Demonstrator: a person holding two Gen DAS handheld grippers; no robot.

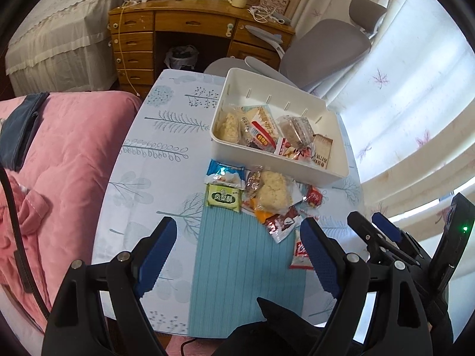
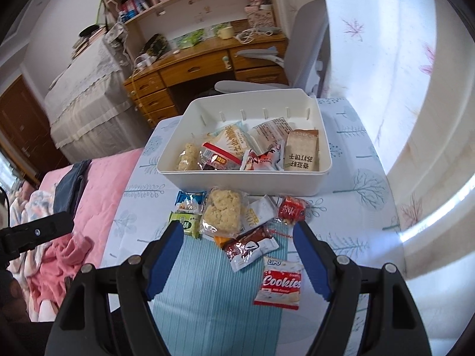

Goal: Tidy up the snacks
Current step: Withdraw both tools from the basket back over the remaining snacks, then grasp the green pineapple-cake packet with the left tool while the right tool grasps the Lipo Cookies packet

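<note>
One packet (image 2: 279, 280) reads "LiPO Cookies", lying before white bin (image 2: 243, 182)

Bedroom: bed (image 1: 74, 154), wooden desk (image 1: 190, 23)

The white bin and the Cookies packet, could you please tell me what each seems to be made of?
White bin: apparently rigid moulded plastic, smooth and matte, with slotted inner walls. Cookies packet: probably thin printed plastic film, glossy, with crimped ends.

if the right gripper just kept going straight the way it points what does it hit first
Probably the brown chocolate packet lying between the open right gripper fingers' line, on the blue mat; depth is unclear, so the cookies packet could come first.
</note>
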